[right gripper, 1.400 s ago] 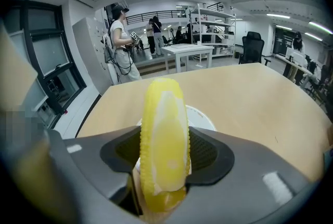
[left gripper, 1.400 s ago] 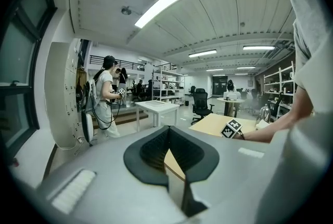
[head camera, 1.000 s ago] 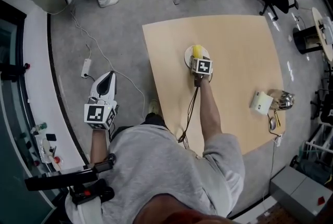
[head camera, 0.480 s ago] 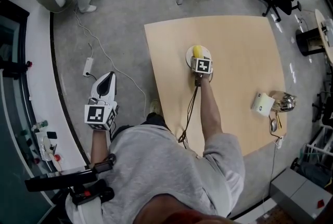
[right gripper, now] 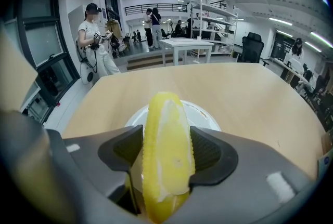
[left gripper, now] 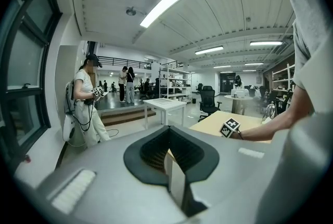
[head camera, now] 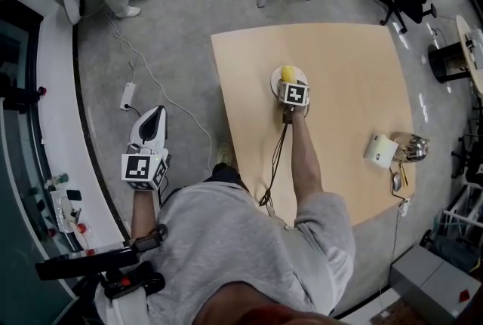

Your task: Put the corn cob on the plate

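Corn cob point(right gripper: 166, 155) on plate point(right gripper: 206, 116) — seemingly

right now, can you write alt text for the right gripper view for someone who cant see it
A yellow corn cob sits lengthwise between the right tongs, whose jaws have just been opening, over a white plate on a light wooden table. Behind stand a white table, shelves and people.
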`<state>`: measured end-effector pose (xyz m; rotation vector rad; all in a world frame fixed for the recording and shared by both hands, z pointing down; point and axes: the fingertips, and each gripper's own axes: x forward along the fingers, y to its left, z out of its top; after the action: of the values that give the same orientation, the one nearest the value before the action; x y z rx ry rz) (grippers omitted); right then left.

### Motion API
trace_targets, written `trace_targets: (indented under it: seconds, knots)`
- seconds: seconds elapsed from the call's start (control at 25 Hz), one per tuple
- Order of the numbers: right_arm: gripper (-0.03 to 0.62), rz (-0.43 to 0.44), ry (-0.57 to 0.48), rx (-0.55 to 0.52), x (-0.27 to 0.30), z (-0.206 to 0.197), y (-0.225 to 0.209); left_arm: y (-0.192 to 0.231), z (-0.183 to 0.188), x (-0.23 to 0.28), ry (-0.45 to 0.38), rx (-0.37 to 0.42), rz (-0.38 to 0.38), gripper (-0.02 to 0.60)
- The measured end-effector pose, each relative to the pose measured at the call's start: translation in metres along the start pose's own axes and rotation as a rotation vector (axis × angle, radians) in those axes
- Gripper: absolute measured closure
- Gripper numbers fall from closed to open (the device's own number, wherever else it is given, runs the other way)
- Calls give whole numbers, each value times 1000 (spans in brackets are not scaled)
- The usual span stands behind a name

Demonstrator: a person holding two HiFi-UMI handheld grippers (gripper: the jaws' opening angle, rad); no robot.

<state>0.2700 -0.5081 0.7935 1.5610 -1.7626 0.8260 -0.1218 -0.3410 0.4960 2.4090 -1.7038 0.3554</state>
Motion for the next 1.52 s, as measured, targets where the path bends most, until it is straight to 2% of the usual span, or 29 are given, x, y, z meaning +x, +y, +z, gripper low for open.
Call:
trace_targets:
  seconds: [0.28, 0.52, 0.68, 0.84, 1.2, 1.52]
  knots:
    - [303, -14, -21, -3, -25, 8, 4, 2, 1, -9, -21, -13, -9, 563]
    - [306, 24, -131, -15, -44, 28, 13, -4, 2, -9, -39, -14, -40, 561]
    - [309, 18, -146, 21, -68, 28, 15, -8, 4, -10, -52, -15, -63, 563]
    - [318, 23, -213, 13, -92, 35, 19, -13, 6, -10, -62, -15, -89, 562]
    - [338, 28, -356, 70, -154, 40, 25, -27, 13, -11, -90, -5, -162, 563]
    - [375, -17, -483, 98, -219, 30, 35, -37, 14, -17, -121, 0, -237, 562]
